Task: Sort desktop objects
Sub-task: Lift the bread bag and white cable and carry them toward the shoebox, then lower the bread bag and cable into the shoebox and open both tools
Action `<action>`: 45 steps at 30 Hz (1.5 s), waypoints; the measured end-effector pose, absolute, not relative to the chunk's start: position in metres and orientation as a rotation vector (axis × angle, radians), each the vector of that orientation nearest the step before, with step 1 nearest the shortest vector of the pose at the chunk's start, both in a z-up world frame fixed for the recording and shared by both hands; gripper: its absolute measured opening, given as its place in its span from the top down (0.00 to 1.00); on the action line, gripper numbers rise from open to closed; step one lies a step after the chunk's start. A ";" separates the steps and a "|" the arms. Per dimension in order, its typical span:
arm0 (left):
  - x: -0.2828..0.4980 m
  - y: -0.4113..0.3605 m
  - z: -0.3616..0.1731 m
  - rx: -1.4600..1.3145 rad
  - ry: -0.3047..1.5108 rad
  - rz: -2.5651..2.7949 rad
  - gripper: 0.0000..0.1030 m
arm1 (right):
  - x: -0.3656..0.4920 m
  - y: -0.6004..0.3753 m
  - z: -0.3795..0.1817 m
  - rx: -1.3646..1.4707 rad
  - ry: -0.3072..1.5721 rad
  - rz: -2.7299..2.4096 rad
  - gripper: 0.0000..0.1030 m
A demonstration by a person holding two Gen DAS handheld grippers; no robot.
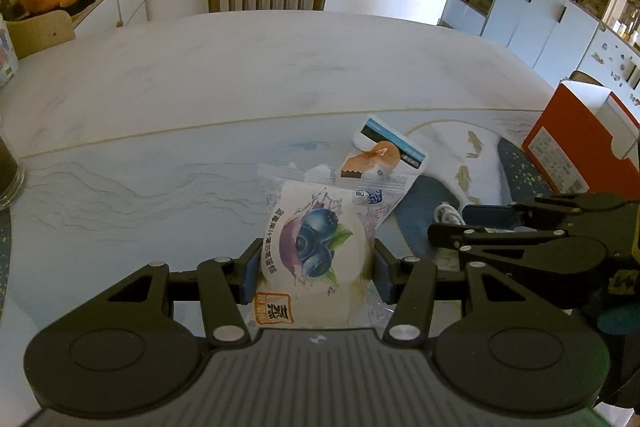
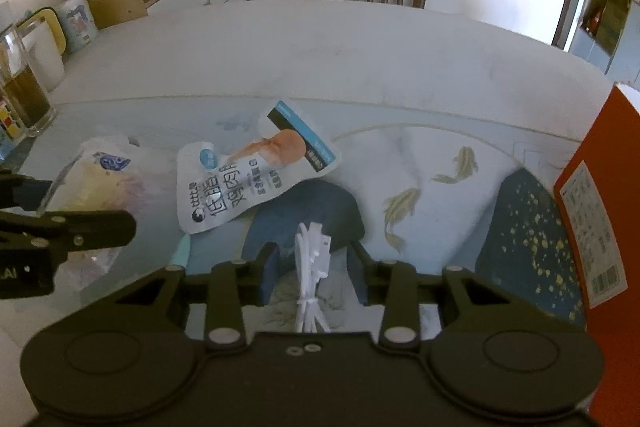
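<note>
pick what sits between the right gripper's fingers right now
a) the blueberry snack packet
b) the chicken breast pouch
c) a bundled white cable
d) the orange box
c: in the right wrist view the white cable, tied in a bundle, stands between the open fingers of the right gripper, while the blueberry packet is clamped in the left gripper.
</note>
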State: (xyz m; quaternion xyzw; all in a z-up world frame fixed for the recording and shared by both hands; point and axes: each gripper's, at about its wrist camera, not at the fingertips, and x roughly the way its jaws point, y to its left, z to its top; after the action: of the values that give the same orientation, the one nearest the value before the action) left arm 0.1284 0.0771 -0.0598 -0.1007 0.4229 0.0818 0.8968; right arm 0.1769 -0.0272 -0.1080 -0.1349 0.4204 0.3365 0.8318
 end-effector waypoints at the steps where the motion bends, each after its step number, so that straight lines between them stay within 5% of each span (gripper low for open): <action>1: 0.129 0.079 -0.060 -0.209 0.875 0.169 0.48 | 0.176 -0.027 -0.108 -0.291 0.886 0.707 0.67; 4: 0.130 0.081 -0.062 -0.212 0.877 0.165 0.48 | 0.177 -0.025 -0.108 -0.302 0.877 0.693 0.82; 22: 0.140 0.050 -0.042 -0.176 0.857 0.108 0.48 | 0.173 -0.062 -0.070 -0.233 0.866 0.708 0.83; 45: 0.162 -0.085 0.017 -0.053 0.833 -0.070 0.48 | 0.178 -0.193 0.007 -0.095 0.809 0.644 0.83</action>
State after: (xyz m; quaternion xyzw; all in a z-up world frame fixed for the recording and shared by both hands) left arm 0.1615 -0.0846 0.0167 -0.0258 0.4045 -0.0340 0.9136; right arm 0.1780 -0.1928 0.0068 -0.0452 0.3866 0.3079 0.8682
